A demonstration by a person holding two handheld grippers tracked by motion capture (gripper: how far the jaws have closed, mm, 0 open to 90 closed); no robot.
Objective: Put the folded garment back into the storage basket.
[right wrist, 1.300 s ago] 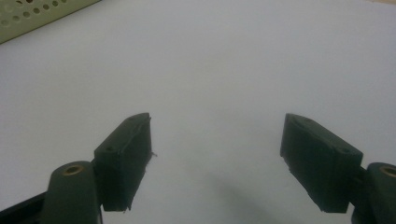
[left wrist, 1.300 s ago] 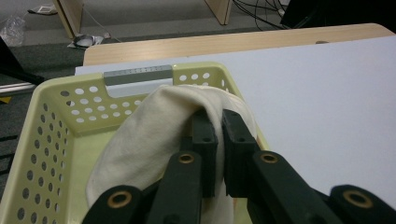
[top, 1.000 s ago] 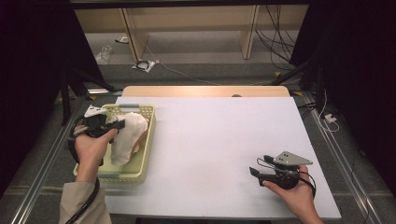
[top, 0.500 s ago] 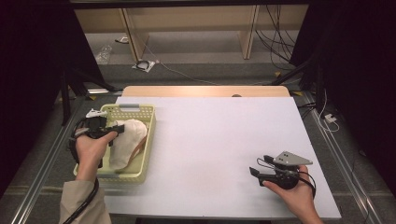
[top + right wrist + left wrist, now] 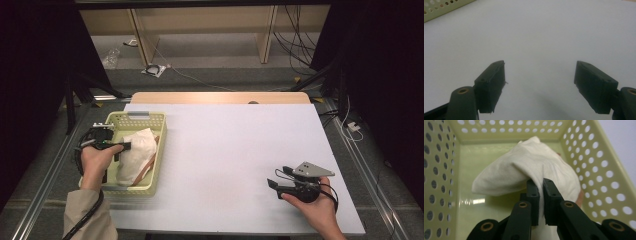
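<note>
Inside the pale green basket (image 5: 158, 150), left gripper (image 5: 540, 185) clamped on a fold of white cloth (image 5: 534, 166); right gripper (image 5: 540, 72) resting on the table (image 5: 235, 145), jaws apart.

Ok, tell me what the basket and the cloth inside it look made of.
Basket: looks like moulded plastic, pale yellow-green, slightly glossy; regular punched holes and a shiny floor suggest it.
Cloth: seems a soft woven fabric, cream, matte; it folds and drapes where the left claw pinches it.
</note>
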